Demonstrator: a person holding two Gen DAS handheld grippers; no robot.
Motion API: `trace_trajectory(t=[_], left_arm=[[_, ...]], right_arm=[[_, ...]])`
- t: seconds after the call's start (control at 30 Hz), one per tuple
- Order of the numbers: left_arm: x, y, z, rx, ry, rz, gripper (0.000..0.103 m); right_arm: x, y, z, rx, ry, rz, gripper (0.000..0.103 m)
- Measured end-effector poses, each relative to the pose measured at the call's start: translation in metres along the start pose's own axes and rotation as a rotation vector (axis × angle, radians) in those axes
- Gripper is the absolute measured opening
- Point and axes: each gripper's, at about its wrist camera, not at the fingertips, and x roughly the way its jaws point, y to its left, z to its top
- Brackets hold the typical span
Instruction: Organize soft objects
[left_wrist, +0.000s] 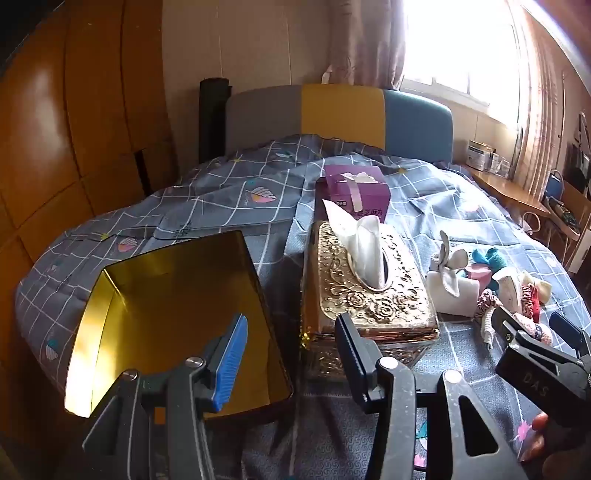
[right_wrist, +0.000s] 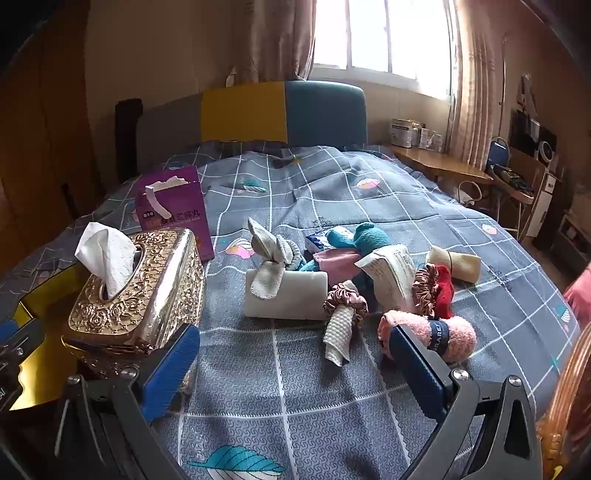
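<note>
Gold tin (left_wrist: 177, 295): glossy smooth metal, mirror-like inside. Tissue box (right_wrist: 140, 291): embossed shiny gold finish, soft crinkled paper tissue (right_wrist: 107, 254) sticking out. Bed cover (right_wrist: 332, 387): matt woven cloth; pink roll (right_wrist: 454, 332): fuzzy fabric.

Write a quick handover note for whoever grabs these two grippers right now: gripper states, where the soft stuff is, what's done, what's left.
Left gripper: open, holding nothing, over the gold tin.
Right gripper: wide open, holding nothing, facing the pile.
Soft items: pink fuzzy roll, scrunchies, teal socks and white pouch lie heaped on the bed, right of the gold tissue box.
Done: nothing shows in the tin.
Left: sort the whole pile.
</note>
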Motion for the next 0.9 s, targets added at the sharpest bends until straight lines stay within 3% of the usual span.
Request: trace_trajectory(t=[0.27,0.9], left_arm=[[0.002,0.003,0.003,0.012,0.016,0.083,0.05],[-0.002,0.008,0.002,0.011,0.003,0.09,0.05]], right_arm=[[-0.002,0.01,0.002,-0.023,0.01,-0.01,0.103],[-0.004,0.013,0.003,-0.039,0.002,0.002,0.103]])
